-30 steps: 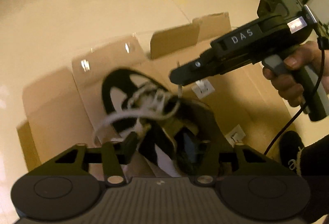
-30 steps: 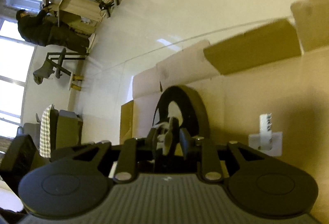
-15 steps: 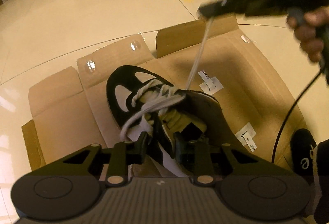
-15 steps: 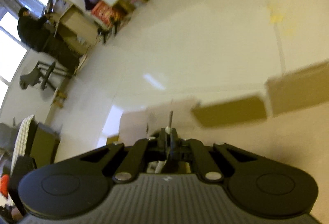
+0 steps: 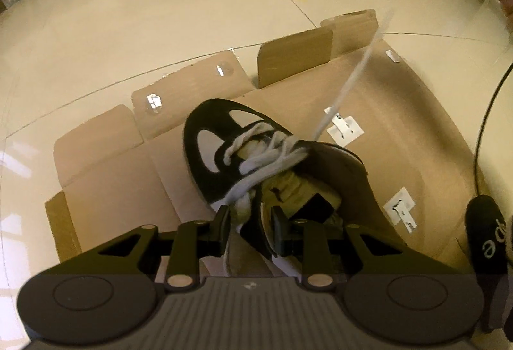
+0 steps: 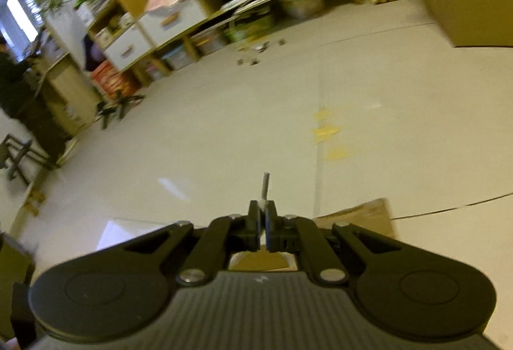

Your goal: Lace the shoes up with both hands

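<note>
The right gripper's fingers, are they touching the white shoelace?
Touching. In the right wrist view the right gripper is shut on the shoelace, whose tip pokes out past the fingers. The left wrist view shows the lace pulled tight from the shoe.

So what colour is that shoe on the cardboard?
The sneaker is black with white panels and white laces; it shows best in the left wrist view.

Black-and-white shoe (image 5: 253,157) on cardboard (image 5: 400,125), white lace (image 5: 352,74) taut.
</note>
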The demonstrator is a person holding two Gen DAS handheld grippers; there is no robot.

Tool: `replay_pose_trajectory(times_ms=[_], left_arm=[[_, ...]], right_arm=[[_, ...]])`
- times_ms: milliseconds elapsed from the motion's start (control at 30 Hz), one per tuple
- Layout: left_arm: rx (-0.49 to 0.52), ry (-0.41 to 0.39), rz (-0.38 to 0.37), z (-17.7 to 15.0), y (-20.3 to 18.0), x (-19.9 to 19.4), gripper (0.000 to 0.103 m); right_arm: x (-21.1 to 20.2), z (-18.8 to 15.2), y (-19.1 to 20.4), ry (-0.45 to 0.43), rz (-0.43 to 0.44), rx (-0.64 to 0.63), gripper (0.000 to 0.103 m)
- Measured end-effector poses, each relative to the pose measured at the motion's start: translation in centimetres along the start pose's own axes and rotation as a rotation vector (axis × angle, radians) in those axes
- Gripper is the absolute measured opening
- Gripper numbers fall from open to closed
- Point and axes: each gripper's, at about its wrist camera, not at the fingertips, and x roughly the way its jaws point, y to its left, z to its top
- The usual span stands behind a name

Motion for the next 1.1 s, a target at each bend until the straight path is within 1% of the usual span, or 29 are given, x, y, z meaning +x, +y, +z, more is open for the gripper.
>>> replay_pose_trajectory(times_ms=[67,167,200,233,267,367,400,500,567,633,733,800,900,967,1100], left_arm=[[0.006,-0.001,0.015,0.1,0.2,0.1,0.029],[0.008,0.003,0.017,0.1,0.4,0.1,0.03],[0.014,0.006,0.018,0.1,0.4,0.0,0.03],[0.019,0.008,0.017,0.1,0.3,0.0,0.03],[0.019,0.01,0.009,0.1,0.3,-0.2,0.03],[-0.01,0.027,-0.055,0.1,0.5,-0.6,0.03],[-0.017,0.032,-0.071,0.0,0.6,-0.8,0.03],[-0.032,0.038,-0.077,-0.4,0.9,-1.1,0.034],[-0.057,0.042,-0.086,-0.8,1.3,-1.2,0.035],[-0.076,0.04,-0.09,-1.0,1.4,-1.3,0.035],[-0.063,0.029,-0.072,-1.2,1.2,-1.3,0.038],[-0.056,0.023,-0.059,-1.3,1.1,-1.3,0.04],[-0.064,0.022,-0.06,-1.3,1.3,-1.4,0.043],[-0.073,0.024,-0.064,-1.2,1.4,-1.4,0.043],[-0.065,0.021,-0.075,-1.1,1.2,-1.6,0.042]], right_arm=[[-0.4,0.0,-0.6,-0.003,-0.025,0.002,0.002],[-1.1,0.2,-1.9,-0.016,-0.087,0.014,0.002],[-1.4,0.4,-2.7,-0.017,-0.125,0.027,0.002],[-1.5,0.4,-3.1,-0.018,-0.145,0.029,0.002],[-1.5,0.4,-3.4,-0.017,-0.17,0.029,0.002],[-1.6,0.1,-3.5,-0.021,-0.248,0.008,0.002],[-1.7,0.1,-3.5,-0.022,-0.26,0.007,0.002],[-2.0,0.2,-3.6,-0.026,-0.297,-0.002,0.002],[-1.9,0.3,-3.4,-0.034,-0.337,-0.042,0.002],[-1.8,0.0,-3.6,-0.035,-0.366,-0.051,0.002],[-1.4,-0.3,-4.2,-0.029,-0.415,-0.063,0.002],[-1.2,-0.6,-4.6,-0.023,-0.44,-0.074,0.001],[-0.2,-1.3,-5.1,0.01,-0.468,-0.103,0.001],[0.8,-2.0,-5.0,0.038,-0.484,-0.16,0.002],[2.6,-2.8,-4.6,0.106,-0.471,-0.21,0.002]])
